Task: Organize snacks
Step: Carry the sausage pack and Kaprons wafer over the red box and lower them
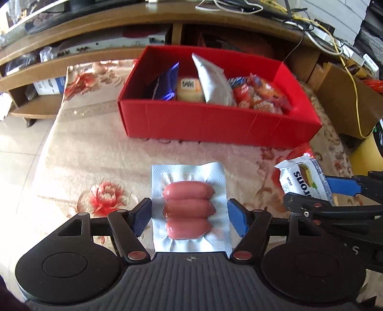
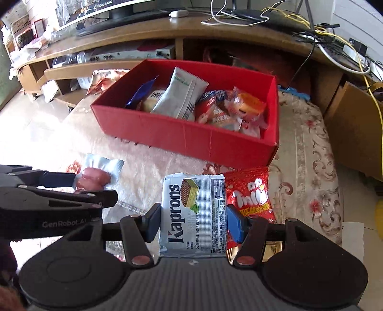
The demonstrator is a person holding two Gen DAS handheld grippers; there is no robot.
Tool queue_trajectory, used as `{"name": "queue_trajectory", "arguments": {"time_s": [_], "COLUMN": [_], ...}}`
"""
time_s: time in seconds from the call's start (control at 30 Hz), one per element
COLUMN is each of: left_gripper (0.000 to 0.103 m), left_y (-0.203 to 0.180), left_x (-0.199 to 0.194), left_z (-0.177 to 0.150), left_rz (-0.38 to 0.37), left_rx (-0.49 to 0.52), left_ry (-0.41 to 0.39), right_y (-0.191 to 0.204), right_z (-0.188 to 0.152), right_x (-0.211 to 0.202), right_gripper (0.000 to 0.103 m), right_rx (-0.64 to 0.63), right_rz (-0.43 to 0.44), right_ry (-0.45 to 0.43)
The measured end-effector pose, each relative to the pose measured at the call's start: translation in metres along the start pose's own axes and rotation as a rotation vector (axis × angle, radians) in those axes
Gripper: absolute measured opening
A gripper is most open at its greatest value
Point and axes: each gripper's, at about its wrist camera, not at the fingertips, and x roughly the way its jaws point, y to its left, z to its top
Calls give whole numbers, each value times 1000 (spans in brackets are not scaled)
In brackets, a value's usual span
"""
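Left tool clamped on sausage pack, right tool gripping Kaprons wafer, red box of snacks ahead, red chip bag beside wafer.

**A living room at home**

A floral rug covers a tiled floor. A low wooden TV stand carries a screen's base and tangled cables, with shelves of household clutter beneath.
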Motion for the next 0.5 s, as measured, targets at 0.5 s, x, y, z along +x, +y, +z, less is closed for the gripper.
{"name": "queue_trajectory", "arguments": {"time_s": [0.5], "left_gripper": [74], "left_y": [-13], "left_x": [-9], "left_z": [28], "left_rz": [10], "left_rx": [10], "left_ry": [-83], "right_y": [-18], "right_z": [25], "right_x": [-12], "right_gripper": [54], "right_rx": [68], "right_rz": [-3], "right_ry": [-65]}}
